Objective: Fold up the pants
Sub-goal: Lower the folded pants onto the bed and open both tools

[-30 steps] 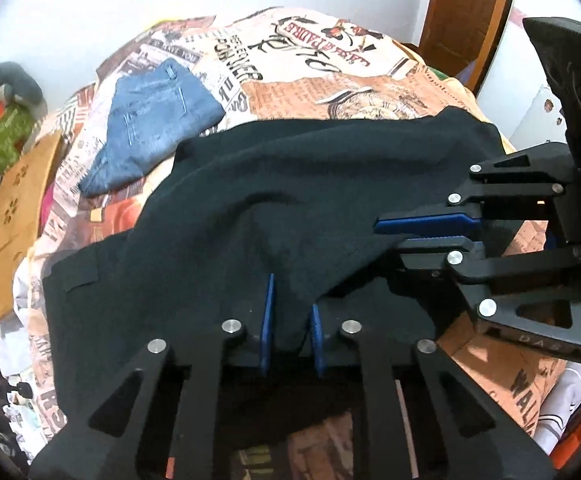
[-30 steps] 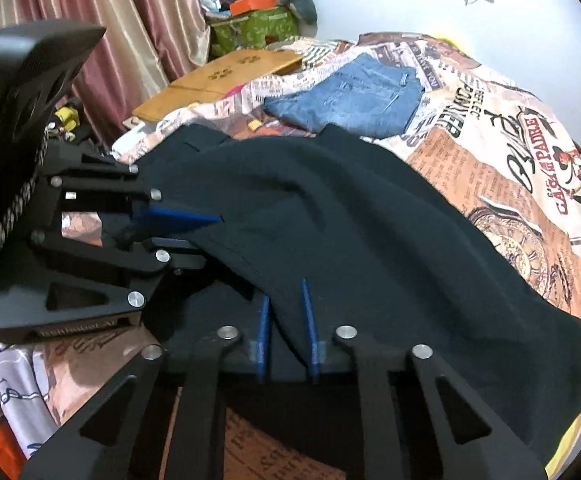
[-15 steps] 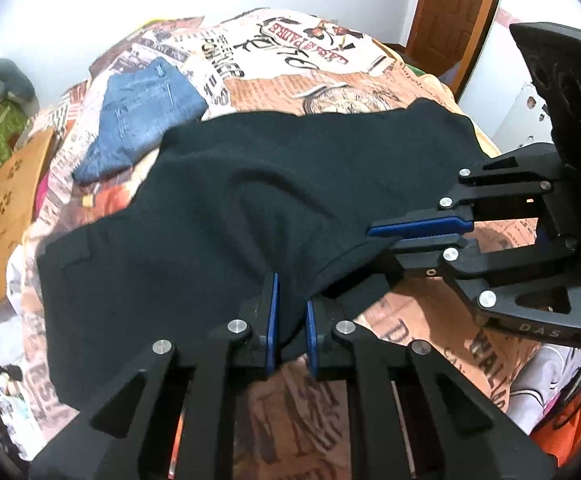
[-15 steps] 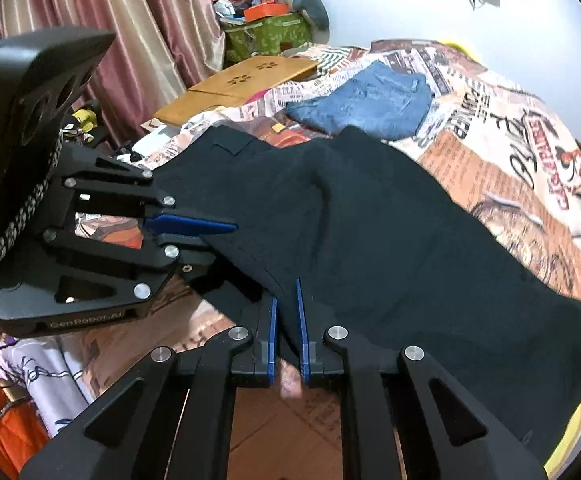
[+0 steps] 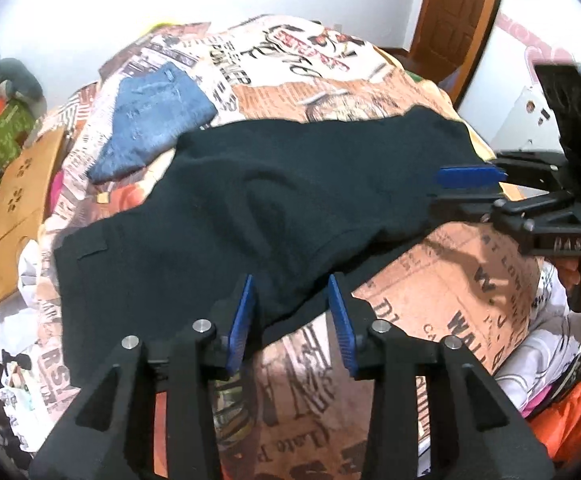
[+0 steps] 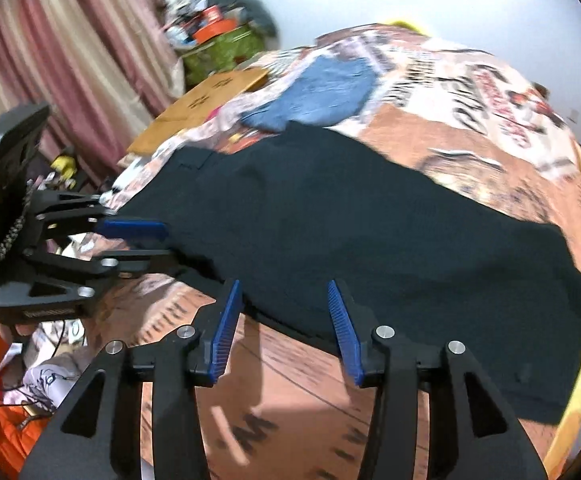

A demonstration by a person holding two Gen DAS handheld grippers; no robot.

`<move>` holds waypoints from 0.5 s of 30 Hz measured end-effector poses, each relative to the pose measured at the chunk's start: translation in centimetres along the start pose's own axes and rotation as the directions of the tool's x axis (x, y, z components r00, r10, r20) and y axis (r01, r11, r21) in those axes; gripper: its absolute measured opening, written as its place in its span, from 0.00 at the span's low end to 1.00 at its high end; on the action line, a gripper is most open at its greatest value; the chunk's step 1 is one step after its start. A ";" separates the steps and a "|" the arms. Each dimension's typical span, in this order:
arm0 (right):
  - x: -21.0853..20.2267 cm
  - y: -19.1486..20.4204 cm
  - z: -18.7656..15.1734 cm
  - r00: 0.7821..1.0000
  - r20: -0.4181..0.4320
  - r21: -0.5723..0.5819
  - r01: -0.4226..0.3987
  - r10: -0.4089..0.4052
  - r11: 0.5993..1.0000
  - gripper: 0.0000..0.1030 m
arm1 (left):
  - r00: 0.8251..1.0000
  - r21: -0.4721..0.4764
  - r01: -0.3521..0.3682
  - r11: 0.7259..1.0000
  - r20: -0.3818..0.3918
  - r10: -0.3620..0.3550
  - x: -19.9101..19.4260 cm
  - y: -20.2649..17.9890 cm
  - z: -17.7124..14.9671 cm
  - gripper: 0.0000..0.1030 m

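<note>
Both hand-held grippers (image 5: 292, 314) (image 6: 284, 318) newly unclamped from pants (image 5: 250, 208)

Your left gripper (image 5: 292, 316) is opening over the hem of the black fabric pants (image 5: 250, 216).
Cloth lies between its blue pads (image 5: 240, 322), unpinched; your right gripper (image 5: 456, 188) opens at the pants' right edge, folded blue jeans (image 5: 150, 124) beyond.

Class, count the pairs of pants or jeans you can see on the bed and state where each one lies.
2: the black pants spread across the near side of the bed, and the folded blue jeans beyond them toward the wall. Others may be hidden in the clutter beside the bed.
</note>
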State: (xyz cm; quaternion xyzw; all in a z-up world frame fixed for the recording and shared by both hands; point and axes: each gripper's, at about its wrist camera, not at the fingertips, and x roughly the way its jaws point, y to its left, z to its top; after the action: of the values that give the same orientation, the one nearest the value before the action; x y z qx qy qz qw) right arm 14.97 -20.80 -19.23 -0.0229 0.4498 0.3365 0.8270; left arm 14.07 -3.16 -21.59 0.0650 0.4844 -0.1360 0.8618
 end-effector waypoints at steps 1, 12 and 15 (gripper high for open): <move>-0.6 -1.0 -0.3 1.000 0.010 0.028 0.016 -0.016 0.999 0.40 | 1.000 -0.012 -0.007 1.000 0.008 0.007 -0.3 0.3 0.3 0.38; -6.3 -13.7 -5.9 0.955 0.042 0.417 0.249 -0.292 0.874 0.40 | 0.988 -0.143 -0.139 0.980 0.047 0.147 0.4 4.3 4.2 0.61; -7.1 -16.7 -7.7 0.940 0.014 0.500 0.289 -0.341 0.816 0.40 | 0.987 -0.199 -0.161 0.967 -0.011 0.162 2.8 5.5 4.2 0.64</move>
State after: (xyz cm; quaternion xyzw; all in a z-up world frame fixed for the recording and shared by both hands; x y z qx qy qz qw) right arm 16.37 -40.17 -22.82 0.1310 0.4672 0.0704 0.8715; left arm 20.52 0.55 -21.87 0.0171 0.4862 -0.0162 0.8735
